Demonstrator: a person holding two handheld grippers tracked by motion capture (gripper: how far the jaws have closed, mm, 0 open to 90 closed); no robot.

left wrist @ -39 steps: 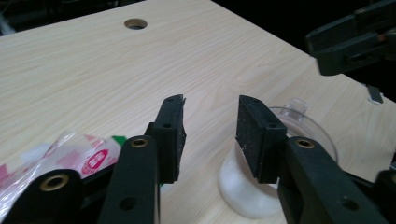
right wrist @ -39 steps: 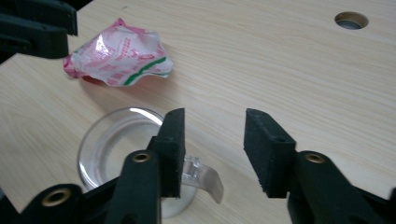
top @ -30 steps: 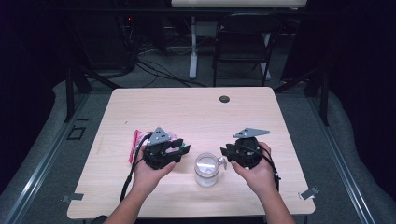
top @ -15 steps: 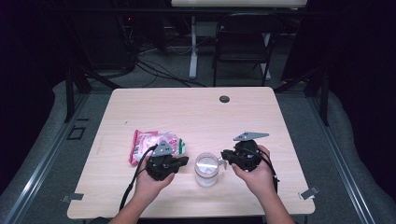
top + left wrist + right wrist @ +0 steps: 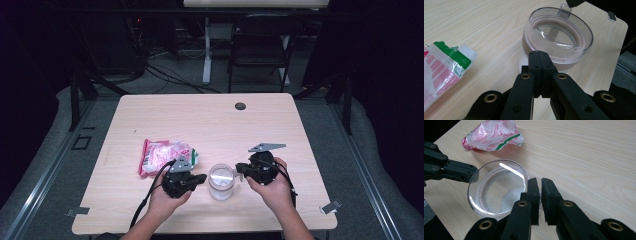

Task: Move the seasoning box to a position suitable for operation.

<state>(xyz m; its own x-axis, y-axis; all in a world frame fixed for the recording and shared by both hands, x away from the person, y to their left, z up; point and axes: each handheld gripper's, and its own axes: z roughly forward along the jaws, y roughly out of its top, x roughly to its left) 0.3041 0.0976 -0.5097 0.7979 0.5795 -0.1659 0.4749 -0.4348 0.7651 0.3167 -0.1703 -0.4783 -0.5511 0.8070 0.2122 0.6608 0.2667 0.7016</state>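
Observation:
A clear plastic cup with a small side handle stands near the table's front edge, between my two grippers. My left gripper is shut with nothing in it, its tips just short of the cup's wall. My right gripper has just been closing, and its pads stand a narrow slit apart at the cup's handle, which seems pinched between them. A pink, white and green snack bag lies flat behind the left gripper.
The wooden table has a black round plug near its far edge. A dark chair stands beyond it. The left gripper's cable trails off the front edge.
My left hand has drawn back toward the near edge and sunk, uncovering the snack bag, and its jaws have shut. The right gripper's jaws have narrowed at the cup while that hand stayed put.

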